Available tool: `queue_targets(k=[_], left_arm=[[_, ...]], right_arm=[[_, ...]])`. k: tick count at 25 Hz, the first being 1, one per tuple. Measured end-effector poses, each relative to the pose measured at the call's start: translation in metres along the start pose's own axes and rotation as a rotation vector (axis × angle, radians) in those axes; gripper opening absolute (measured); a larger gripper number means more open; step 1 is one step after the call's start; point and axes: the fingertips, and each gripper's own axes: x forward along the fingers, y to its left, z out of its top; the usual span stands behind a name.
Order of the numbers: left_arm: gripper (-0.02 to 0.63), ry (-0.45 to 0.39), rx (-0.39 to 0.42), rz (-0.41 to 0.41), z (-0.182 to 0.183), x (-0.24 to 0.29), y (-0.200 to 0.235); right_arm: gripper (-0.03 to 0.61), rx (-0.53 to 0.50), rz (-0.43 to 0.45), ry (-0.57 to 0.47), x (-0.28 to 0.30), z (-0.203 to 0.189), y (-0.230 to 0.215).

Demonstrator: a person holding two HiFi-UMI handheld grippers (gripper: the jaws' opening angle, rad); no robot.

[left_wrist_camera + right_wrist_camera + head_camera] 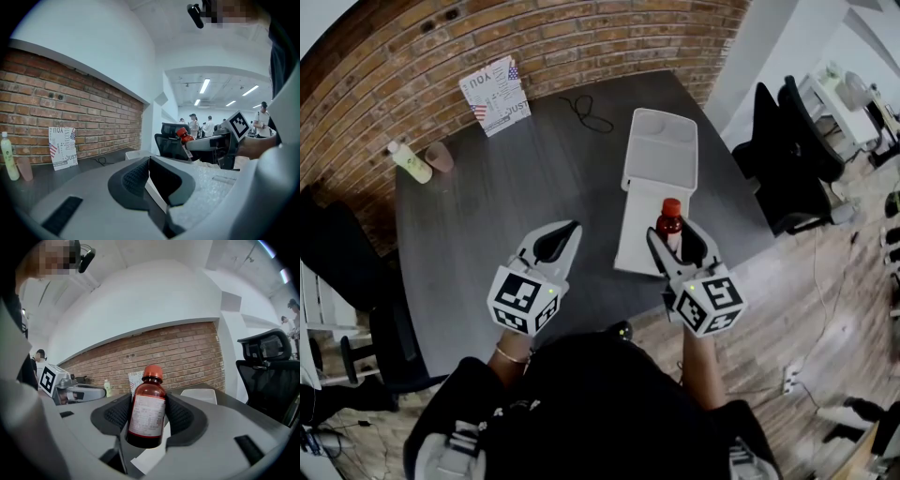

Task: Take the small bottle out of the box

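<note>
A small brown bottle [670, 219] with a red cap and a white label stands upright between the jaws of my right gripper [675, 246], which is shut on its body, above the near end of the open white box [636, 234]. In the right gripper view the bottle [146, 408] fills the middle and both pads press its sides; the gripper [146, 423] hides its base. My left gripper [555, 246] hovers over the dark table to the left of the box, jaws together and empty. From the left gripper view [149, 174] the bottle [182, 135] shows far right.
On the dark grey table [516, 197] stand a pale green bottle [411, 161] and a pink cup [440, 157] at the far left, a printed card [495, 96] by the brick wall, and a black cable [587, 112]. Black office chairs [787, 150] stand to the right.
</note>
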Motion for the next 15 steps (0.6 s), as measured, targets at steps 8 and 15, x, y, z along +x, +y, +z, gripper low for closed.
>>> queue_targets(k=[8,15], left_arm=[[0.005,0.004,-0.002,-0.001,-0.0016,-0.0013,0.0007],[0.005,0.005,-0.004,-0.006,-0.0002,-0.0014,-0.0007]], right_arm=[[0.224,-0.015,0.006,0.000,-0.0001,0.0013,0.0053],[0.224,-0.031,0.002,0.007,-0.0029,0.0038,0.0070]])
